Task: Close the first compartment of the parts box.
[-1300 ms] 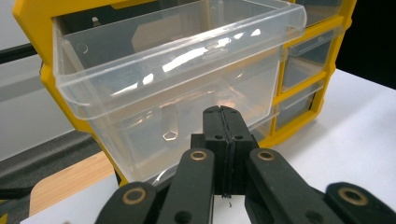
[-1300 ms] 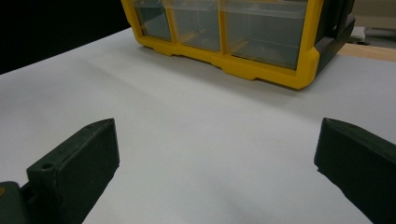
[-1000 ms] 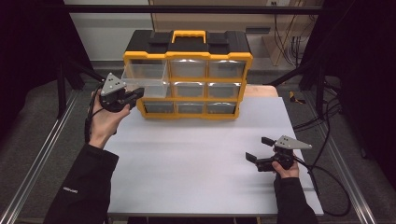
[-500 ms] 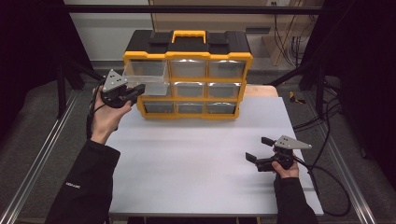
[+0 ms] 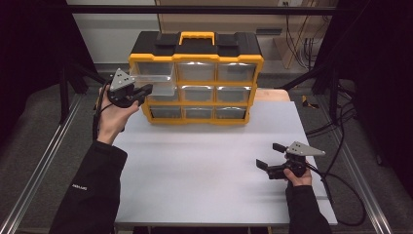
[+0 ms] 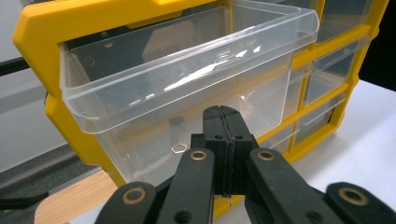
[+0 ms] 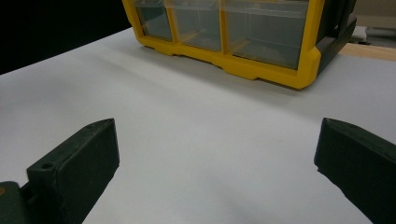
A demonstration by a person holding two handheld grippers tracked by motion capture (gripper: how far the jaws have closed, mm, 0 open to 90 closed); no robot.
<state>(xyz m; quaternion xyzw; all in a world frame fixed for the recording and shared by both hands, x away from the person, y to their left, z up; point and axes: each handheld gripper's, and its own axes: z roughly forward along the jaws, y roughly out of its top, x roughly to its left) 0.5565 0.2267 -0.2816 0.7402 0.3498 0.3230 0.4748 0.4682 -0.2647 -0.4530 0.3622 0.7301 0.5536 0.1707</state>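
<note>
This looks like a lab or a test room. A white table [image 5: 204, 170] stands in a metal frame [image 5: 39, 165], black curtains [image 5: 29, 44] hang at both sides, and many cables [image 5: 297, 44] run along the back wall.

The cabinet [image 5: 195, 78] has a yellow frame, a black top and a yellow handle [image 5: 197, 37]. Its drawers are clear plastic, among them the pulled-out drawer [image 6: 187, 88], see-through with pale glints along its rim. The surface [image 5: 209, 165] is plain white, with a light wood strip [image 5: 272, 93] at its far edge. Each hand-held gripper is black, left [image 5: 146, 90] and right [image 5: 268, 157], with a grey plate on top; brass-coloured rivets dot the left one's arms. Both sleeves are black
</note>
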